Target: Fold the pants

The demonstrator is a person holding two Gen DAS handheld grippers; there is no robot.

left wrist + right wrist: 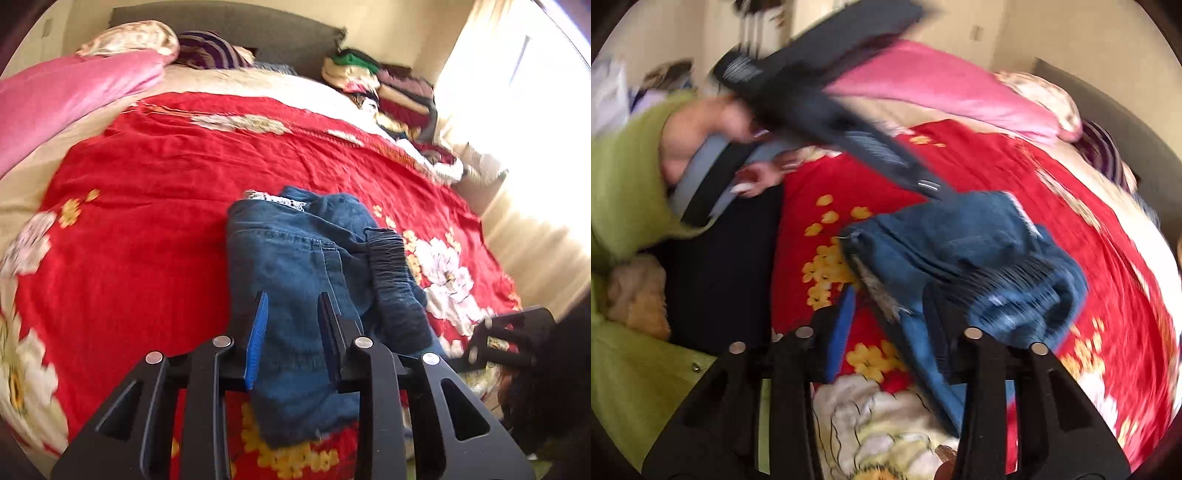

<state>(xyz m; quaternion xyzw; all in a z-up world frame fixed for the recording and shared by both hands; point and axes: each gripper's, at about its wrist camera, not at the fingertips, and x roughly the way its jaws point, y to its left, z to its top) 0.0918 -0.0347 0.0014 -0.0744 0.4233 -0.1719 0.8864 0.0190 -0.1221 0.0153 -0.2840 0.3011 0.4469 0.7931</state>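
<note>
Red floral bedspread (147,206) carries the folded jeans (291,258) near its front edge. Your left gripper (293,332) hovers above the denim, jaws apart and empty; your right gripper (890,325) likewise grips nothing. Press the bundle flat and square its edges.

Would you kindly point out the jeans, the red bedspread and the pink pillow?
jeans (280,258): left wrist view, flat denim panel.
red bedspread (155,192): left wrist view, bare red area.
pink pillow (62,96): left wrist view, its middle.

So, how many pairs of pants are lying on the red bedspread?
1: the blue jeans, folded, on the red bedspread in front of the left gripper. The clothes pile may hide more.
</note>
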